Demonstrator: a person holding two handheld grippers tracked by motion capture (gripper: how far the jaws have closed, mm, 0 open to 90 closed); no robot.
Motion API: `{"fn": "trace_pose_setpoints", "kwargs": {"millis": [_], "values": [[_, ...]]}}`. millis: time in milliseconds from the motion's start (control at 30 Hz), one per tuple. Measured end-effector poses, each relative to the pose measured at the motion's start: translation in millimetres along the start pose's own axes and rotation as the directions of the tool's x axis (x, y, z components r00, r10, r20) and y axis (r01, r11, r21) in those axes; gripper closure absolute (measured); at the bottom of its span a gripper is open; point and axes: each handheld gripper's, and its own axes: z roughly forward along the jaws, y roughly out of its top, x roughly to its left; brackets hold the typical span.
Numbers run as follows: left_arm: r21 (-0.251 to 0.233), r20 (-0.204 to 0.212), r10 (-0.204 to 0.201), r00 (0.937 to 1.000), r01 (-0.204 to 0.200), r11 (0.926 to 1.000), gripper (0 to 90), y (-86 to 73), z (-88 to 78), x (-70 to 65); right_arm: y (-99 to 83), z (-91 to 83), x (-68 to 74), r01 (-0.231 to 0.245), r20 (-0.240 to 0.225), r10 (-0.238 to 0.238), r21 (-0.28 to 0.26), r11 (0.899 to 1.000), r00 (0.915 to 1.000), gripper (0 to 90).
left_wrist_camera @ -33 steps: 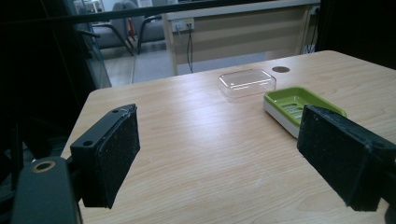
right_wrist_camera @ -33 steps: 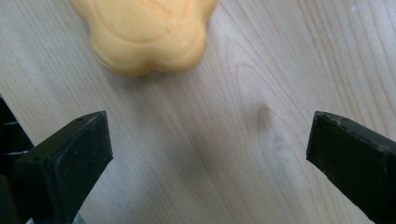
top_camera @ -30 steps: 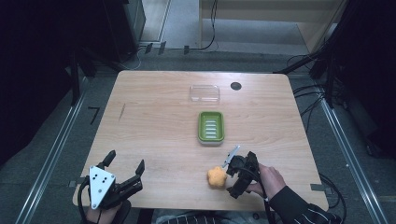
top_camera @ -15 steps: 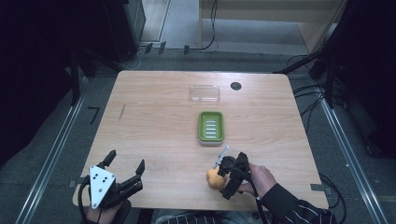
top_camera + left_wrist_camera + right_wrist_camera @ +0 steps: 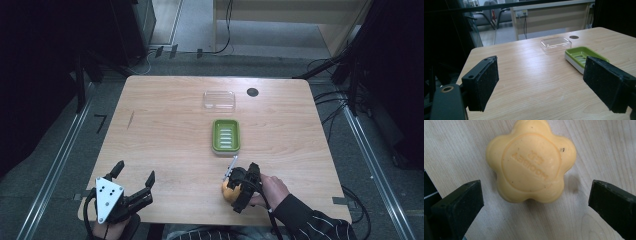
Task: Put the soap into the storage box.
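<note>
The right gripper (image 5: pixel 535 202), jaws spread wide, hangs directly over the yellow flower-shaped soap bar (image 5: pixel 530 162) near the table's near edge, soap centred between them, untouched.

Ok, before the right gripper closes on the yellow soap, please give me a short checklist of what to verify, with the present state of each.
1. Right gripper open wide enough: ok, its jaws stand apart on both sides of the soap.
2. Soap centred between the jaws: ok, roughly.
3. Soap flat on the table: ok.
4. Jaws low enough to grip the sides: cannot tell.
5. Green soap dish empty and unobstructed: ok.
6. Left gripper out of the way: ok, open at the near left corner.
</note>
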Motion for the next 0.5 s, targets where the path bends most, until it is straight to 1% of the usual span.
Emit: {"fn": "trace_pose_setpoints", "kwargs": {"millis": [100, 133, 167, 200, 300, 367, 433, 467, 500], "values": [[0.0, 0.0, 0.0, 1.0, 0.0, 1.0, 13.7, 0.0, 0.0, 0.0, 1.4, 0.0, 0.0, 0.004, 0.0, -0.004, -0.004, 1.0, 1.0, 1.7], [0.0, -0.001, 0.001, 1.0, -0.001, 1.0, 13.7, 0.0, 0.0, -0.2, 2.5, 0.1, 0.4, 0.003, -0.008, -0.003, -0.004, 1.0, 1.0, 7.9], [0.0, -0.001, 0.001, 1.0, -0.001, 1.0, 13.7, 0.0, 0.0, -0.2, 2.5, 0.1, 0.4, 0.003, -0.008, -0.003, -0.004, 1.0, 1.0, 7.9], [-0.001, 0.0, 0.0, 1.0, 0.0, 1.0, 13.6, 0.0, 0.0, 0.0, 3.2, -0.1, 1.0, 0.009, -0.007, -0.009, -0.012, 1.0, 0.9999, 15.9], [0.0, -0.001, -0.001, 1.0, 0.001, 1.0, 13.6, 0.0, 0.0, 0.0, 4.2, -0.2, 2.2, 0.013, -0.007, -0.013, -0.008, 1.0, 0.9999, 16.4], [0.0, -0.001, 0.001, 1.0, -0.001, 1.0, 13.6, 0.0, 0.1, -0.2, 5.0, -0.3, 2.4, 0.025, 0.0, -0.025, -0.01, 1.0, 0.9997, 19.7], [0.0, 0.0, 0.0, 1.0, 0.0, 1.0, 13.6, 0.0, 0.0, 0.1, 6.3, 0.3, 3.5, 0.016, 0.0, -0.016, -0.01, 1.0, 0.9999, 22.4], [0.0, 0.0, 0.0, 1.0, 0.0, 1.0, 13.7, 0.0, 0.0, 0.1, 6.3, 0.3, 3.5, 0.016, 0.0, -0.016, -0.01, 1.0, 0.9999, 22.4], [0.0, 0.0, 0.0, 1.0, 0.0, 1.0, 13.7, 0.0, 0.0, 0.2, 7.4, 1.4, 3.4, 0.032, 0.0, -0.032, -0.006, 0.999, 0.9995, 25.4]]}}
